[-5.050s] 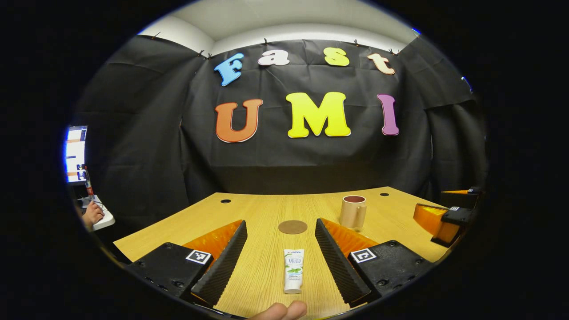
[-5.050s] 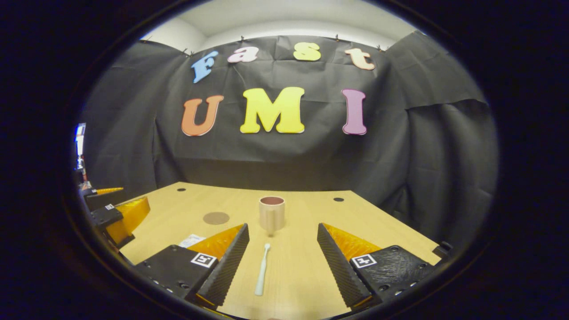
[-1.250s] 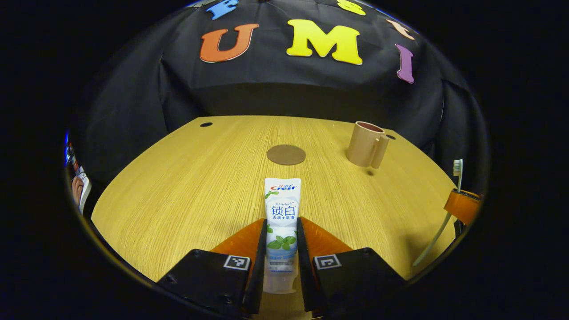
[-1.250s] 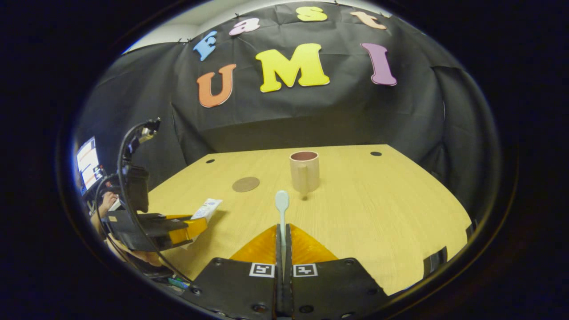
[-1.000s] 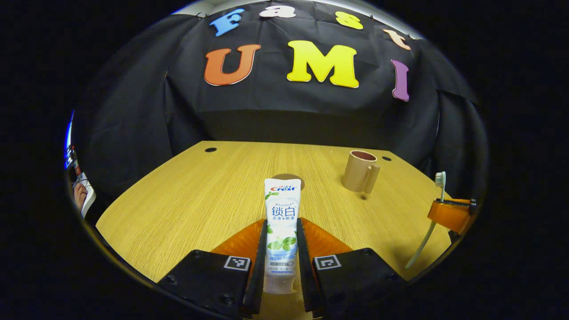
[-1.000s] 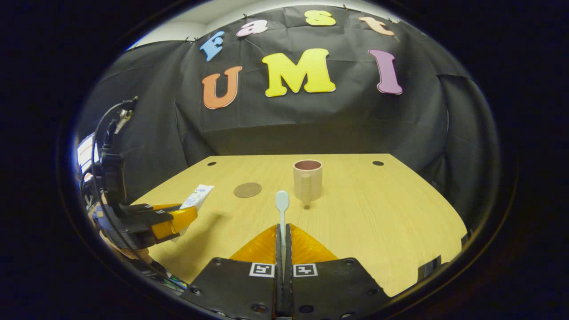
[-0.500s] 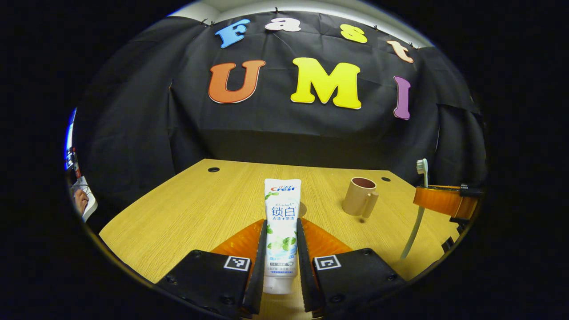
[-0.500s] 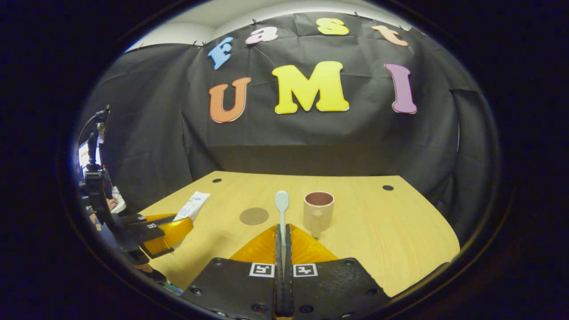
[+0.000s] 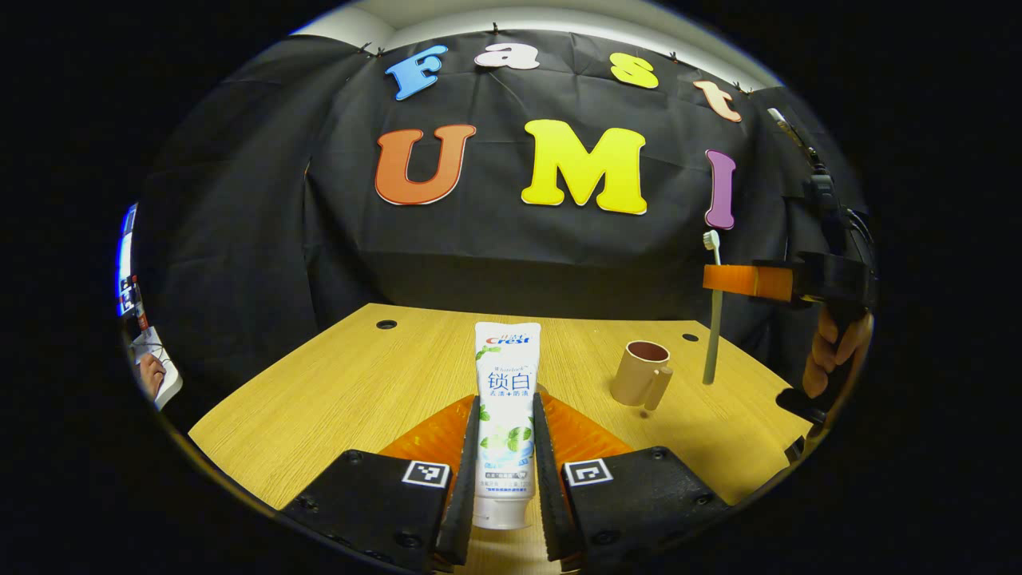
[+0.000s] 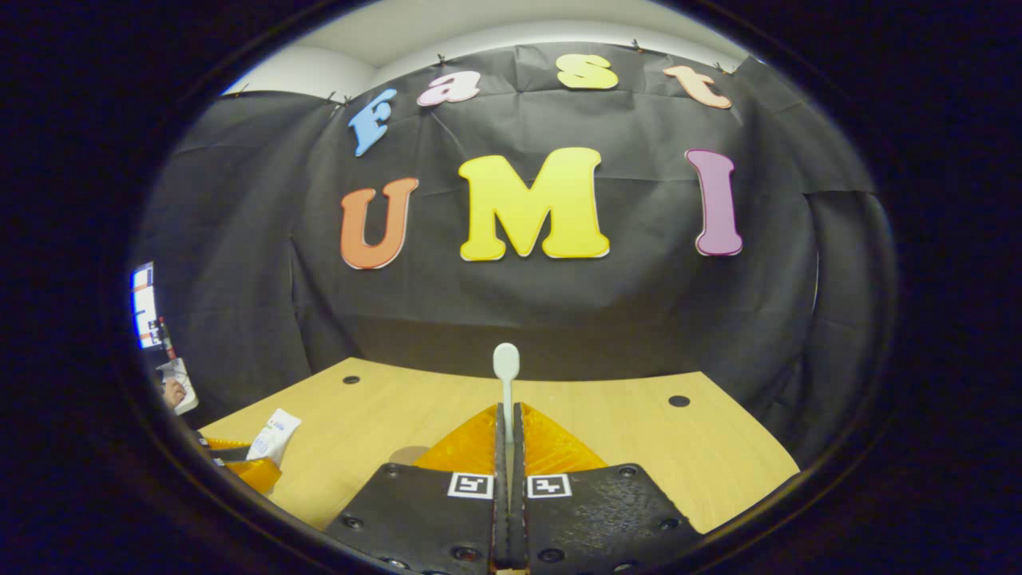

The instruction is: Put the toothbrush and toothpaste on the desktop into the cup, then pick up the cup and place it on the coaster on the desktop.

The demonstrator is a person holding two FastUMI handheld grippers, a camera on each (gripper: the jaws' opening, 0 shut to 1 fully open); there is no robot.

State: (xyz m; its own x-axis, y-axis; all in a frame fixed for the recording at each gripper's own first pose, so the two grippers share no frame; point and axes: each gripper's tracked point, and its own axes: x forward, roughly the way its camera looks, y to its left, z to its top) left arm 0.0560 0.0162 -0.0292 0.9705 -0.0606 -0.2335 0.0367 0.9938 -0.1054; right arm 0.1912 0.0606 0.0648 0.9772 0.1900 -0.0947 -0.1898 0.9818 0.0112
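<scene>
My left gripper (image 9: 506,399) is shut on the white toothpaste tube (image 9: 507,375), which sticks out forward above the wooden table (image 9: 351,383). The tan cup (image 9: 639,383) stands on the table to the right of the tube. Above and just right of the cup, my right gripper (image 9: 746,281) holds the toothbrush (image 9: 712,319) upright, bristles up, clear of the rim. In the right gripper view, my right gripper (image 10: 508,409) is shut on the toothbrush (image 10: 506,375). The toothpaste tube (image 10: 271,435) shows low at the left. A brown sliver of the coaster (image 10: 407,454) shows beside my fingers.
A hand (image 9: 834,351) holds the right gripper at the table's right edge. Cable holes (image 10: 679,401) sit near the table's far corners. A monitor (image 10: 144,307) and another person's hand (image 9: 152,375) are off the table to the left.
The right gripper has risen with the toothbrush and moved toward the cup, and the cup has dropped behind its fingers in its own view. The left gripper still grips the toothpaste, slightly raised.
</scene>
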